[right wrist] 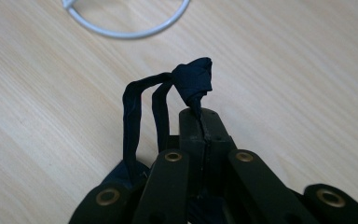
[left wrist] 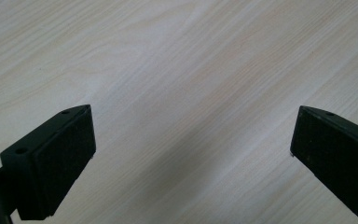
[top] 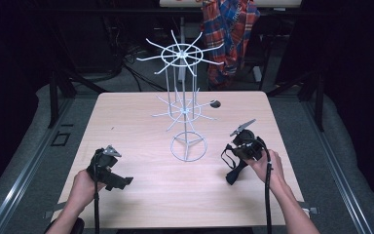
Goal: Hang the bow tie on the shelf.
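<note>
Right gripper (right wrist: 200, 116) clamps a dark strap (right wrist: 193, 81), its lower end hidden; left gripper (left wrist: 193, 154) gapes over bare table (left wrist: 191, 70).

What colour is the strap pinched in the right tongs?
Dark navy, almost black. The strap shows best in the right gripper view, pinched in the right tongs.

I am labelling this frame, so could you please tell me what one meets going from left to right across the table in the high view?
Left claw, held open over the table → white wire rack on its ring base → right claw, shut on a dark fabric strap.
</note>
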Motion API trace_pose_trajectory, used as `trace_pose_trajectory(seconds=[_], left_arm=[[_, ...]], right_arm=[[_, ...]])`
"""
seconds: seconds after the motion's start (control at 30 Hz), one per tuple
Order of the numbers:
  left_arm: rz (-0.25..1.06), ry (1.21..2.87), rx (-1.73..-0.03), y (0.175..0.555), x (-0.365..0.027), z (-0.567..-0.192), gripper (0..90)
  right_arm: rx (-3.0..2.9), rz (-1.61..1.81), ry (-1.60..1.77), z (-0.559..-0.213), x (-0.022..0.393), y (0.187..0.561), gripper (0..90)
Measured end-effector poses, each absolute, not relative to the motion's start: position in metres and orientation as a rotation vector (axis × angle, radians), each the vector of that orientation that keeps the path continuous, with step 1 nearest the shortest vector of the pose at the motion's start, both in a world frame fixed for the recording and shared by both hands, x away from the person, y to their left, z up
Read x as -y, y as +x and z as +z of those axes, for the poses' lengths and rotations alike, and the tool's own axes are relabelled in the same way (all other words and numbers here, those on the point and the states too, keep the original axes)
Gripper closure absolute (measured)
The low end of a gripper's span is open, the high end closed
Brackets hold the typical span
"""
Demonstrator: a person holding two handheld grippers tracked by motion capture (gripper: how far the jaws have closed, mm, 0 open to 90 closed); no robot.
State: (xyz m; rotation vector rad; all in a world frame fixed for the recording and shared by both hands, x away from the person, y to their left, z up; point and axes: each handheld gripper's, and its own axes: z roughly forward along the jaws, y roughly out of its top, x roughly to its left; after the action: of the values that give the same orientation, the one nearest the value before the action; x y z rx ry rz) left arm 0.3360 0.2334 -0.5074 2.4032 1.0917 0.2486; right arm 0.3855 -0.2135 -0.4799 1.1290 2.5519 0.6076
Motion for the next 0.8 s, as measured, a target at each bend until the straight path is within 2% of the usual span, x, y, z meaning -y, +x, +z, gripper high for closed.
trace_pose_trajectory(seconds=[0.8], left_arm=[[0.25,2.41,-1.092,0.337,-0.233,-0.508,0.0]], right_arm=[[-2.404,0.767,1.069,-0.446,0.219,0.375,89.4]])
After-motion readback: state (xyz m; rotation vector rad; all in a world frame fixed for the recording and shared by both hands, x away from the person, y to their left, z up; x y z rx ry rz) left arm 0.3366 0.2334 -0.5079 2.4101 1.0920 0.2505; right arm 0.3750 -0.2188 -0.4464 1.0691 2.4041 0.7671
